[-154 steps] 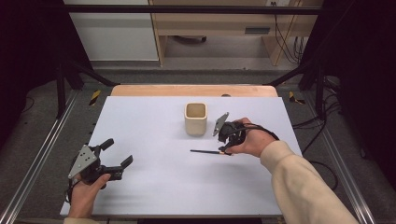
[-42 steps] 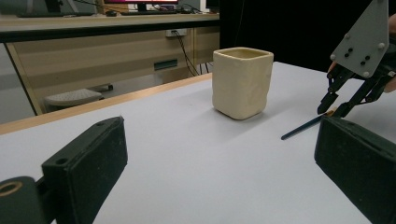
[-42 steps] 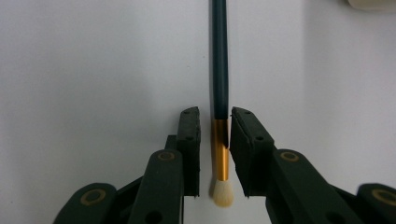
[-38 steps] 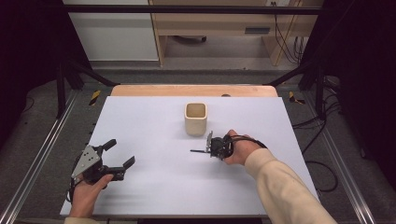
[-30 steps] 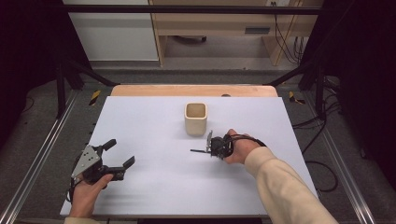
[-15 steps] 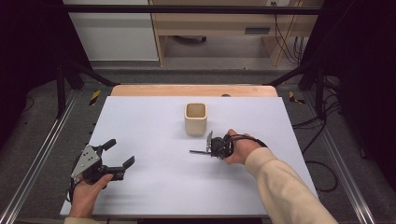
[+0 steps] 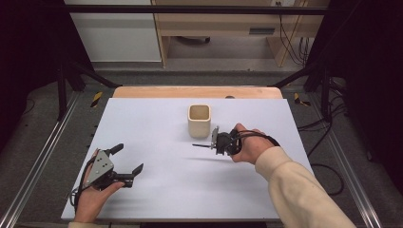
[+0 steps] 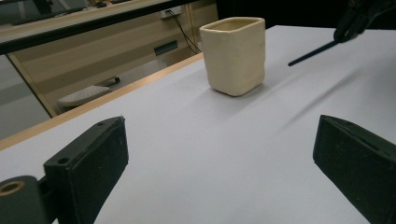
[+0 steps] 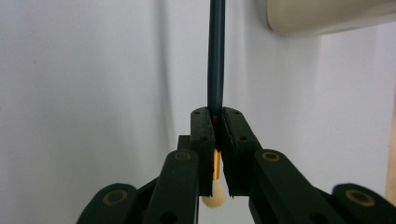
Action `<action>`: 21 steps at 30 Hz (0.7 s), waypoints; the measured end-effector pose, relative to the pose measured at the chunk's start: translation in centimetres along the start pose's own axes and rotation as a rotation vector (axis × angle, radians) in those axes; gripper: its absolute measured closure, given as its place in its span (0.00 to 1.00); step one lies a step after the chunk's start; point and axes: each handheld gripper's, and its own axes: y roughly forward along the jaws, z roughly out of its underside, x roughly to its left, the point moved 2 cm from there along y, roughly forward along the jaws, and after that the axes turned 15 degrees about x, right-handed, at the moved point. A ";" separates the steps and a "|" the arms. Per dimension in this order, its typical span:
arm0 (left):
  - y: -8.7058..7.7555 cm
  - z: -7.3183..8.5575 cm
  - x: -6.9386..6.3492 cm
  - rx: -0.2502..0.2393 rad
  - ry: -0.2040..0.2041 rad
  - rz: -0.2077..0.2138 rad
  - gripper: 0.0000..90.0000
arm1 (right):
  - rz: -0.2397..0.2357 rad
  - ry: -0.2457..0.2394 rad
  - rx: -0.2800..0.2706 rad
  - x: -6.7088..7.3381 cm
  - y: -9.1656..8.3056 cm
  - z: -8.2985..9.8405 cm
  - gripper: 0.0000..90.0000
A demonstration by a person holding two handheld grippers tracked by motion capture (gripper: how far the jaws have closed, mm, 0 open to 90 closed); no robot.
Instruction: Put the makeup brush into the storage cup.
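Right gripper (image 7: pixel 215 141) lifted off table (image 7: pixel 157 123); pencil (image 9: pixel 216 56) clamped between jaws, pointing outward. Left gripper (image 7: pixel 127 159) jaws wide.

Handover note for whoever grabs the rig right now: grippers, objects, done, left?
Right hand-held gripper: shut on the dark pencil, held clear of the table.
Left hand-held gripper: open, holding nothing, near the table's front left.
Cream cup: upright mid-table, just beyond the pencil tip.
Done: pencil gripped and off the surface.
Left: probably drop the pencil into the cup.
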 end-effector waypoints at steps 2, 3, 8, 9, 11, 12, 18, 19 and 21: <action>0.2 -0.8 -0.6 0.008 0.028 -0.006 0.04 | 0.008 -0.005 0.008 -0.1 -0.7 0.2 0.93; 0.2 -0.8 -0.6 0.008 0.028 -0.006 0.04 | 0.008 -0.005 0.008 -0.1 -0.7 0.2 0.93; 0.8 -2.8 -1.0 0.019 0.067 -0.007 0.04 | 0.017 -0.007 0.025 -0.8 -1.9 0.8 0.93; 0.9 -3.0 -1.0 0.022 0.073 -0.005 0.04 | 0.016 -0.001 0.033 -0.9 -2.1 0.9 0.93; 1.3 -3.7 -1.0 0.025 0.086 0.003 0.04 | 0.022 -0.001 0.033 -1.3 -2.3 1.0 0.93; 1.5 -3.9 -1.0 0.031 0.095 0.003 0.04 | 0.018 0.006 0.036 -1.4 -2.4 1.1 0.93; 2.2 -5.2 -1.2 0.049 0.131 0.007 0.04 | 0.025 -0.013 0.049 -2.2 -3.8 0.6 0.93; 2.2 -5.7 -1.2 0.050 0.148 0.005 0.04 | 0.025 -0.010 0.052 -2.2 -4.1 0.4 0.93; 2.1 -5.9 -1.3 0.051 0.154 0.006 0.04 | 0.029 -0.016 0.051 -2.2 -4.4 0.1 0.93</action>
